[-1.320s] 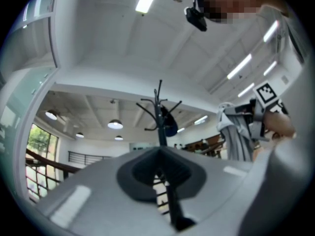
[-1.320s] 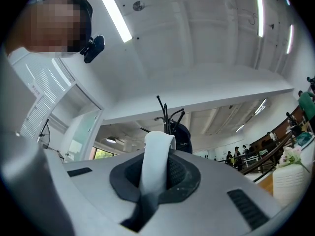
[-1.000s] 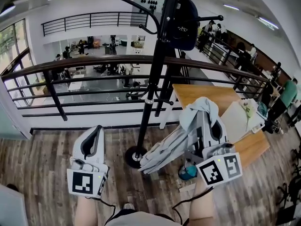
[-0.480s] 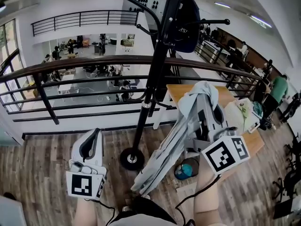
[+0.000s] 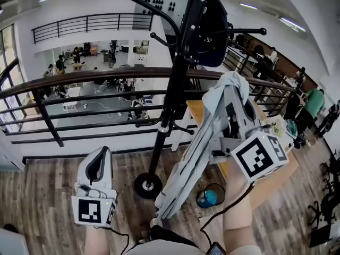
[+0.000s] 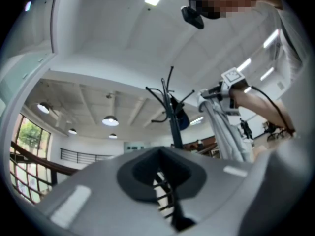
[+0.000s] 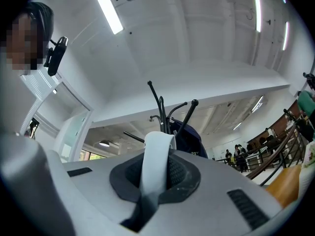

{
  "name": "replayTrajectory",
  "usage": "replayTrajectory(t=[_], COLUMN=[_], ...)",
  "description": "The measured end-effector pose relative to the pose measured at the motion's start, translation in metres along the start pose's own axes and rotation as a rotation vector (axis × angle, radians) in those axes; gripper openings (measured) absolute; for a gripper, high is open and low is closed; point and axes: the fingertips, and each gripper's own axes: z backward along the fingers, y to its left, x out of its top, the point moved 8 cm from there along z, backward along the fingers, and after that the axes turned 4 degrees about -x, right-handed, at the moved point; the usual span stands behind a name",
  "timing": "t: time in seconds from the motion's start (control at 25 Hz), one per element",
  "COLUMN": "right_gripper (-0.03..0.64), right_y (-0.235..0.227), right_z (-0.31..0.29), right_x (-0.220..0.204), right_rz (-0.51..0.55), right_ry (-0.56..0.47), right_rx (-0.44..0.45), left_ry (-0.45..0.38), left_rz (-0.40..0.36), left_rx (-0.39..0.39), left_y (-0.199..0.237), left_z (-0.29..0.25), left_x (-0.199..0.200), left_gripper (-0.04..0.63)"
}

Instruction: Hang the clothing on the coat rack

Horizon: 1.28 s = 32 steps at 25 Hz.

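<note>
- Your right gripper (image 5: 237,106) is clamped tight on the clothing (image 5: 195,154). In the right gripper view a pale strip of that fabric (image 7: 156,154) stands up between the pads (image 7: 181,175), w/ both jaws pressing on it.
- The clothing is light grey-blue. Its top is bunched over the right gripper's jaws, and the rest hangs in a long fold down and to the left, ending low near your body.
- It's not on the coat rack (image 5: 171,94) yet. It's held up in the air just right of the pole, below the upper hooks, and I can't tell if any part brushes the pole.
- A dark item (image 5: 211,26) is already hanging up top on the rack's right side, above the bunched fabric.
- Your left gripper (image 5: 100,160) sits low, left of the rack's round base (image 5: 147,185). It's well apart from the clothing and touching nothing.
- In the left gripper view the left fingers (image 6: 194,173) are together, w/ only a thin slit between them and nothing in it.
- Bg: a dark railing (image 5: 79,77) runs behind the rack, and a wooden table (image 5: 192,106) sits behind the clothing.
</note>
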Motion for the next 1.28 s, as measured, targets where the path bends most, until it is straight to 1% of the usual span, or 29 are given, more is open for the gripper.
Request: replayTrajectory(t=[0.12, 0.32, 0.52, 0.68, 0.84, 1.12, 1.28], right_gripper=[0.005, 0.005, 0.005, 0.005, 0.005, 0.005, 0.006], right_y=[-0.004, -0.018, -0.025, -0.024, -0.021, -0.003, 0.005], right_z=[-0.028, -0.068, -0.088, -0.104, -0.112, -0.115, -0.113], right_x=[0.009, 0.018, 0.022, 0.024, 0.023, 0.018, 0.015], right_rz=[0.004, -0.021, -0.042, -0.060, -0.070, -0.054, -0.007], right_ry=[-0.013, -0.022, -0.026, -0.028, -0.030, -0.004, 0.019], right_rx=[0.029, 0.037, 0.025, 0.054, 0.086, 0.159, 0.196], left_ry=[-0.013, -0.003, 0.008, 0.017, 0.025, 0.027, 0.027], left_rz=[-0.003, -0.010, -0.019, -0.025, -0.027, -0.026, -0.022], left_rx=[0.023, 0.043, 0.068, 0.088, 0.099, 0.118, 0.122], left_y=[0.010, 0.017, 0.020, 0.022, 0.024, 0.029, 0.030], left_z=[-0.009, -0.023, -0.021, -0.025, -0.028, -0.030, -0.033], left_x=[0.003, 0.000, -0.002, -0.003, -0.007, -0.011, -0.013], left_gripper=[0.009, 0.009, 0.009, 0.009, 0.009, 0.008, 0.009])
